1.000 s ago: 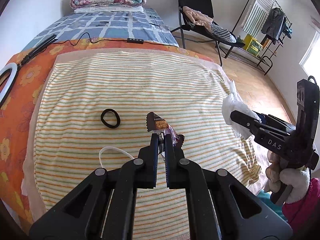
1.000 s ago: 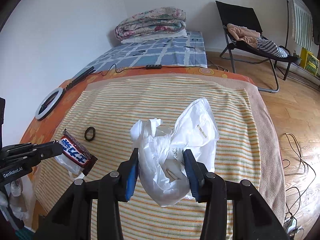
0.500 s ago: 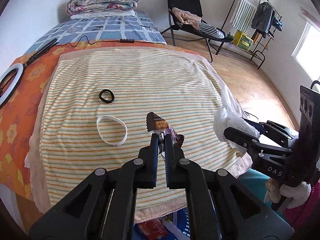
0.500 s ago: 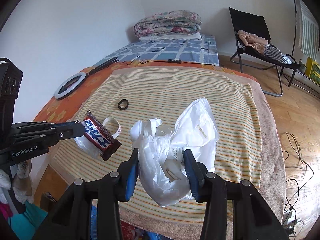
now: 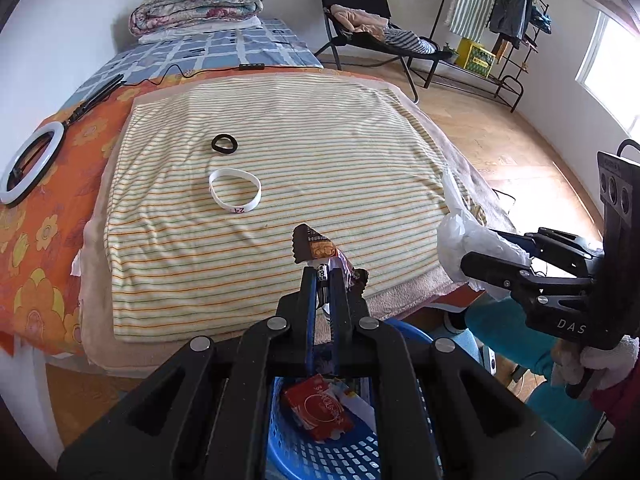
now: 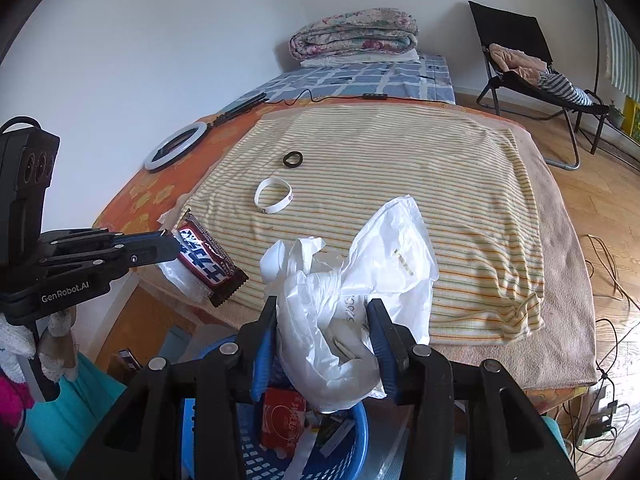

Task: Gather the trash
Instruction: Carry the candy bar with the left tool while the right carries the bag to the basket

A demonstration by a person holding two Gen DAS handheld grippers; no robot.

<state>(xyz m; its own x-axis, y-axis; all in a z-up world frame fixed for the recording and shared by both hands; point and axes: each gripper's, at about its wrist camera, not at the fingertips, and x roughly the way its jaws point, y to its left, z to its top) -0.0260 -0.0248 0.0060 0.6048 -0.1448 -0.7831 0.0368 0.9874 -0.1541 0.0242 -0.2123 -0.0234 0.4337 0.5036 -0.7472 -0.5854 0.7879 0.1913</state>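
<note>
The blue basket, at the bottom centre of both views, sits below the two loads, so the step is best done by centring each over the rim before releasing. The right gripper pinches the white plastic bag; the left gripper is pressed onto the candy wrapper. Compared with a second ago, both grippers have drawn back off the striped cloth, and the basket, apparently already holding trash, has come into view.
</note>
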